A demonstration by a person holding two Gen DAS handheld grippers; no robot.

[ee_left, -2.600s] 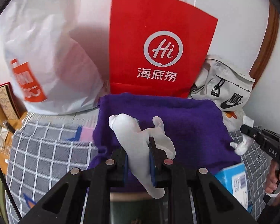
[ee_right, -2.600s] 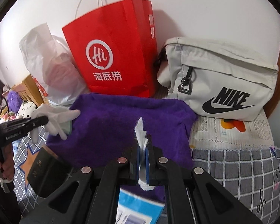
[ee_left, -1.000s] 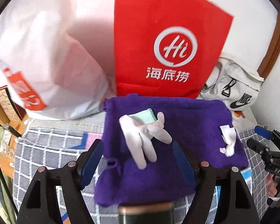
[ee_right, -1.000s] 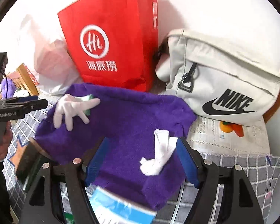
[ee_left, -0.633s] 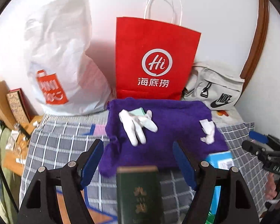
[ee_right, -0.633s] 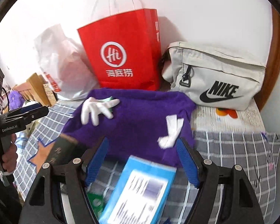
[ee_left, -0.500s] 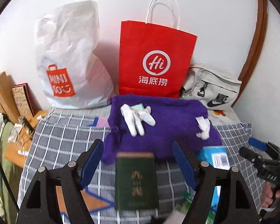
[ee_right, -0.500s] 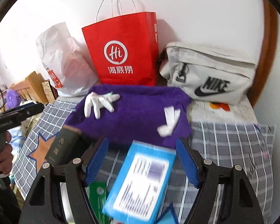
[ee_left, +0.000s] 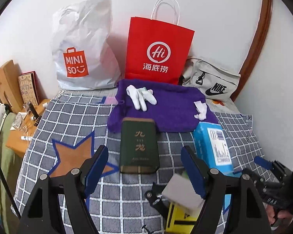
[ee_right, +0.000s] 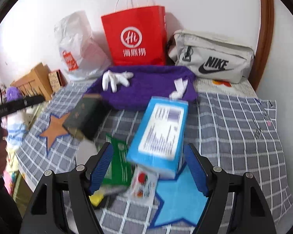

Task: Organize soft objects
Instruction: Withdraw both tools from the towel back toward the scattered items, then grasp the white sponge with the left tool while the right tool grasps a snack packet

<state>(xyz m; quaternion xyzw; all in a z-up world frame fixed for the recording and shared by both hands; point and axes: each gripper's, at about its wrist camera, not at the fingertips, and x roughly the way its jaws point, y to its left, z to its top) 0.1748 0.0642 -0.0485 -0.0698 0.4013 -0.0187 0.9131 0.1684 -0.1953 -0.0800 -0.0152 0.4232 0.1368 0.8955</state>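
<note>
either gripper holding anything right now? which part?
Nothing held. Left gripper and right gripper are both open and empty; white fabric glove and crumpled white tissue lie on the purple towel.

Blue box (ee_right: 159, 132) label blurred, unreadable in right wrist view. Yellow item (ee_left: 178, 217) half hidden behind left gripper's finger. Green packet (ee_right: 119, 165) partly covered by box.

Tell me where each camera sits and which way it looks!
Left wrist: sits on the left gripper, looking down across the bed at the green box; its open fingers and the right gripper show.
Right wrist: sits on the right gripper, looking down at the blue box; its open fingers and the left gripper show.
Both see the purple towel, white glove and red bag.
</note>
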